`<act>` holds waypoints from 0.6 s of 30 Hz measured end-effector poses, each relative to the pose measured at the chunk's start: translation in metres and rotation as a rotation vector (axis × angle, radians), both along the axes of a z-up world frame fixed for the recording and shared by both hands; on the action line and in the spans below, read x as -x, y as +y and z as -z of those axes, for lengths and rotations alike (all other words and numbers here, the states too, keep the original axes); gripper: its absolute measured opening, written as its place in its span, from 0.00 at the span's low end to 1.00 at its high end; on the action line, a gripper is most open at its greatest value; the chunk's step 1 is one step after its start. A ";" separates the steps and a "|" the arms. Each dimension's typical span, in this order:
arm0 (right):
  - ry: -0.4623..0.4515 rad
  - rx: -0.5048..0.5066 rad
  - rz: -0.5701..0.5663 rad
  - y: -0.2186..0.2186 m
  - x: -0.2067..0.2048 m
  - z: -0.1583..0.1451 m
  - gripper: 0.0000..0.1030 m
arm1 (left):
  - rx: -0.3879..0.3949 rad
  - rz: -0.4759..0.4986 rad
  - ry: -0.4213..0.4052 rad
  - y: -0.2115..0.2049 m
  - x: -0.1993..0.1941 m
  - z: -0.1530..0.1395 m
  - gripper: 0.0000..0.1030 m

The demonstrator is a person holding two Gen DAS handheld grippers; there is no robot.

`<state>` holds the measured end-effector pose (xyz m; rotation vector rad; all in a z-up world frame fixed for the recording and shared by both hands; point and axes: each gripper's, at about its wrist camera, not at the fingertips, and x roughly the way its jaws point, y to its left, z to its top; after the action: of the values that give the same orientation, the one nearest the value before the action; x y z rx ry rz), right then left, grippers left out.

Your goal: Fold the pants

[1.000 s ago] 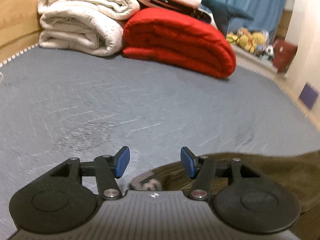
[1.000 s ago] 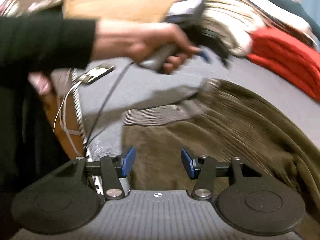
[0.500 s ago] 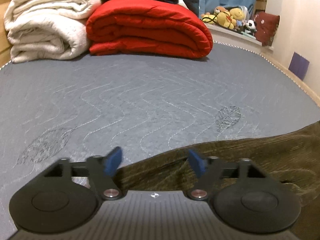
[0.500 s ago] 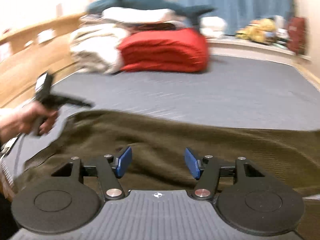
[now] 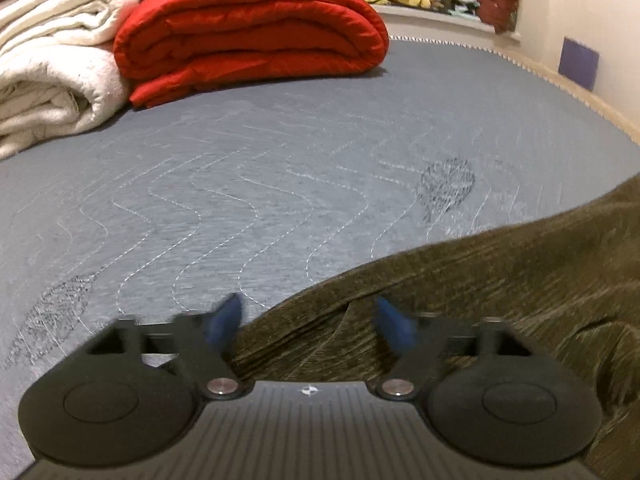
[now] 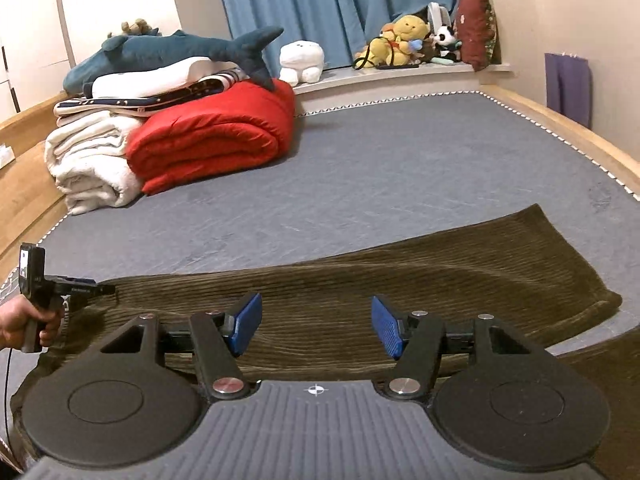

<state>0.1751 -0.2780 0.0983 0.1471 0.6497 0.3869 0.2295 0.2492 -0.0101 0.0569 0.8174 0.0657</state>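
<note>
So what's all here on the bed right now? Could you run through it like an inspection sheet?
Surface: grey quilted mattress in a wooden frame.
Job's things: olive corduroy pants lying flat across the near side.
Clutter: red folded duvet, white blankets, a plush shark on the pile.
Grippers: left tool open with the pants' edge between its blurred pads, which have just been closing; right tool open above the pants, holding nothing.
Cables: a thin dark cable hangs below the person's hand.
Surroundings: blue curtain, soft toys on the sill.
</note>
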 end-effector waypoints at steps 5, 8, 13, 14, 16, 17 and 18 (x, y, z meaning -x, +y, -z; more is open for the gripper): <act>-0.015 0.005 0.010 -0.002 0.002 -0.005 0.61 | -0.073 0.050 0.023 -0.011 0.006 -0.002 0.11; -0.027 0.011 0.023 -0.004 0.002 -0.009 0.61 | -0.100 0.086 -0.003 -0.016 0.019 -0.016 0.09; -0.037 -0.005 0.067 -0.009 -0.001 -0.015 0.61 | -0.143 0.159 -0.044 -0.039 0.060 -0.047 0.08; -0.039 -0.011 0.077 -0.011 -0.002 -0.016 0.61 | -0.145 0.177 -0.048 -0.045 0.071 -0.055 0.08; -0.038 -0.019 0.088 -0.015 -0.006 -0.015 0.61 | -0.152 0.219 -0.059 -0.055 0.096 -0.070 0.08; -0.036 -0.015 0.100 -0.017 -0.008 -0.013 0.61 | -0.158 0.245 -0.065 -0.061 0.112 -0.077 0.08; -0.033 -0.010 0.116 -0.018 -0.010 -0.012 0.61 | -0.167 0.275 -0.075 -0.069 0.131 -0.086 0.08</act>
<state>0.1853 -0.2960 0.1098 0.1865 0.6039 0.2801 0.0982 0.1799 0.0756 0.3218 0.7215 -0.1230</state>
